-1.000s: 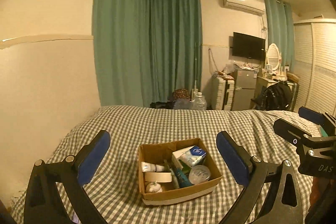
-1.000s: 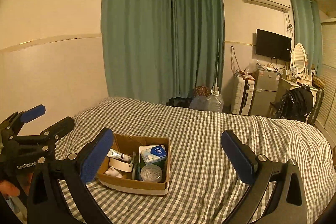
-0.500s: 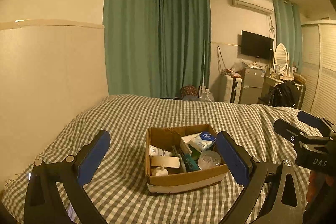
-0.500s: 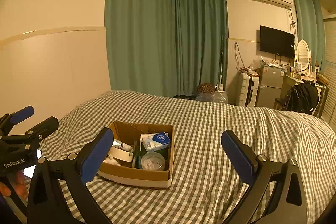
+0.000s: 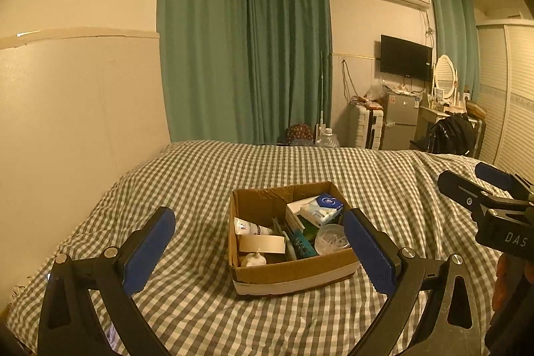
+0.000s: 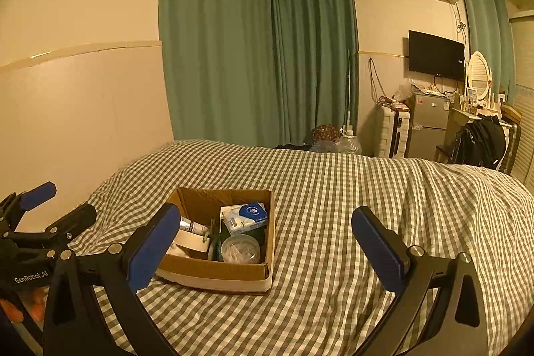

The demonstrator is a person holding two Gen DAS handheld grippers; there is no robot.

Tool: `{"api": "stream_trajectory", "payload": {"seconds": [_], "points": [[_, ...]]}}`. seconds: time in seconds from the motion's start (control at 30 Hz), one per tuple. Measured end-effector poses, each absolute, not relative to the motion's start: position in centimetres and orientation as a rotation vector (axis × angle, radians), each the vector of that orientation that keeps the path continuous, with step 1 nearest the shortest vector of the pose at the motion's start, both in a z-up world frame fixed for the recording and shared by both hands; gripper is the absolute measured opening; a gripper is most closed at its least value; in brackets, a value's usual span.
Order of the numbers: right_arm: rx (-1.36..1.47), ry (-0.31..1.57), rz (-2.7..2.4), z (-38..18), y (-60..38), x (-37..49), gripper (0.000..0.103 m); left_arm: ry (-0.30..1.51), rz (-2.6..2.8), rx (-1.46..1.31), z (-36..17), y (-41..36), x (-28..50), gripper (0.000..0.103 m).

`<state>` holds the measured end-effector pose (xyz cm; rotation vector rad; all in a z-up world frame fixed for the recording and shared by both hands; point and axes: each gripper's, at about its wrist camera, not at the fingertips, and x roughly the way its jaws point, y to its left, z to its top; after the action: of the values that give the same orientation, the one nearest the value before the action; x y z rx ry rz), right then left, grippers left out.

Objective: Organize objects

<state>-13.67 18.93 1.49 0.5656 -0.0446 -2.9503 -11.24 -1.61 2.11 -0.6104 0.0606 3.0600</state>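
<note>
Hovering over the bed, both grippers spread wide, nothing between the pads. Left gripper [image 5: 258, 254] sits low; box [image 5: 293, 272] lies dead ahead, between its fingers in view, right pad overlapping the box's right front corner in that view. Contact there: cannot tell. Right gripper [image 6: 265, 249] has the box ahead and left of centre, behind its left pad; checked cover [image 6: 367, 196] fills the gap between its fingers.

Box contents, seen past the left gripper: tube [image 5: 250, 227] lying flat at the left wall, tape roll [image 5: 262, 244] just in front of it, small white piece [image 5: 253, 260] at the near-left corner, tissue pack [image 5: 320, 208] propped on a carton at the far right, clear tub [image 5: 332, 239] near-right. Dark green stuff in the middle, too murky to name.

Everything loose is already in the box; none visible on the cover. Fits either items due to come out for sorting, or items just gathered in. Wide stance suits either: ready to reach in, or just released.
</note>
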Motion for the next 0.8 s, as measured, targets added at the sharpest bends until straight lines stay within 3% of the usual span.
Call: {"api": "stream_trajectory", "payload": {"seconds": [0.8], "points": [[0.588, -0.064, -2.939, 0.99, 19.08, -13.80, 0.103, 0.058, 3.070, -0.619, 1.57, -1.85, -11.24, 0.103]]}}
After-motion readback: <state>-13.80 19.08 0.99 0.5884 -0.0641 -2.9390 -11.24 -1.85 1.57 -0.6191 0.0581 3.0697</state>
